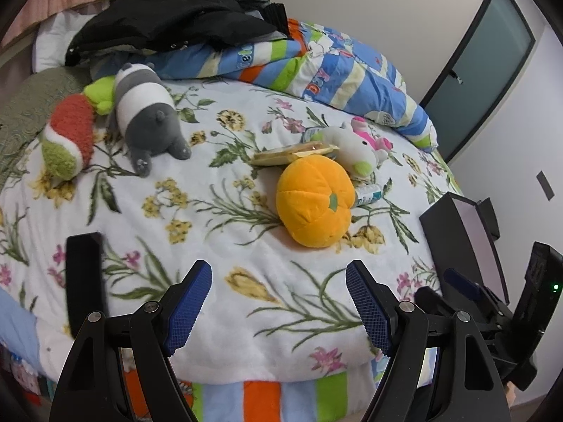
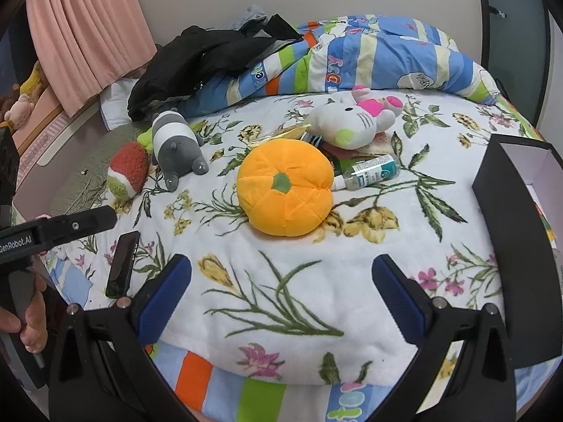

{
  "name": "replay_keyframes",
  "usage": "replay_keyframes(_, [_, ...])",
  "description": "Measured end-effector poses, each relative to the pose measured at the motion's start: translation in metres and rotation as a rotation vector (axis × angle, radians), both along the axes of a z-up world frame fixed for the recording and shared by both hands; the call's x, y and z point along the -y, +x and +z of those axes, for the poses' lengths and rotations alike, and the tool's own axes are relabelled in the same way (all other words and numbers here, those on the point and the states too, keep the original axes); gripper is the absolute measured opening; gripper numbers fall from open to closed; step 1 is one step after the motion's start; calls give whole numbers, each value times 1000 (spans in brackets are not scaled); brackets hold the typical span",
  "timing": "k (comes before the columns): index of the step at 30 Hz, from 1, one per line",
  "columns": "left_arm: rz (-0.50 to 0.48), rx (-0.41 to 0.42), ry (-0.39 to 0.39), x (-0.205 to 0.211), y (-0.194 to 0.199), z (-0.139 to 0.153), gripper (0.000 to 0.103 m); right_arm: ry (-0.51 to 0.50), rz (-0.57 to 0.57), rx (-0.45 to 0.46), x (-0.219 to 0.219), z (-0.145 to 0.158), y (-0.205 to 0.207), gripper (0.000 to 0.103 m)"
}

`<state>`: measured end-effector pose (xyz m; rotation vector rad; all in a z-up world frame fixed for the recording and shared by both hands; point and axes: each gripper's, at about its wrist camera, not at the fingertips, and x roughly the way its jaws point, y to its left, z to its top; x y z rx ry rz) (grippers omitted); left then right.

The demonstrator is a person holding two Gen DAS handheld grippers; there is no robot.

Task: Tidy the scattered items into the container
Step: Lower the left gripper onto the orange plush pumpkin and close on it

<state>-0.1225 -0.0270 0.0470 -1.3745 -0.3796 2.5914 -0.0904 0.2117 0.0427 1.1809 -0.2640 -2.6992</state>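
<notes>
An orange plush pumpkin (image 1: 315, 200) (image 2: 285, 191) lies mid-bed on the floral blanket. Behind it lie a white cat plush (image 1: 352, 147) (image 2: 355, 121), a clear bottle (image 1: 367, 193) (image 2: 369, 172) and a flat yellow packet (image 1: 292, 153). A grey-and-white plush (image 1: 147, 116) (image 2: 177, 142) and a red-green plush (image 1: 68, 137) (image 2: 128, 172) lie at the left. A black box (image 1: 461, 242) (image 2: 510, 232) stands at the bed's right edge. My left gripper (image 1: 278, 302) is open and empty, short of the pumpkin. My right gripper (image 2: 281, 295) is open and empty too.
A black phone (image 1: 84, 281) (image 2: 123, 263) lies at the bed's near left. A striped duvet (image 1: 334, 66) (image 2: 369, 56) and black clothes (image 1: 169, 17) (image 2: 211, 56) are piled at the back. A pink curtain (image 2: 88, 35) hangs at the left, a door (image 1: 482, 70) at the right.
</notes>
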Motion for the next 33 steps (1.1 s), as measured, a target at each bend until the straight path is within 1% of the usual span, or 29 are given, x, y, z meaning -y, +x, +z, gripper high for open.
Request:
replay_keyframes(6, [-5, 27, 43, -10, -31, -19, 79, -26, 16, 20, -3, -18, -26, 103])
replay_keyframes(13, [-2, 105, 106, -15, -81, -59, 79, -96, 14, 80, -13, -54, -70, 103])
replay_keyframes(19, [13, 144, 145, -14, -119, -90, 79, -84, 49, 78, -12, -74, -106, 103])
replay_keyframes(24, [-5, 169, 170, -18, -147, -110, 79, -101, 74, 85, -10, -92, -133, 103])
replay_keyframes(27, [-18, 176, 183, -22, -159, -118, 79, -123, 84, 93, -13, -102, -146, 103])
replay_keyframes(31, [-28, 157, 205, -25, -172, -122, 79, -151, 97, 105, -19, -111, -160, 103])
replay_keyframes(33, [-32, 156, 211, -26, -177, -123, 79, -188, 106, 110, -23, -115, -166, 103])
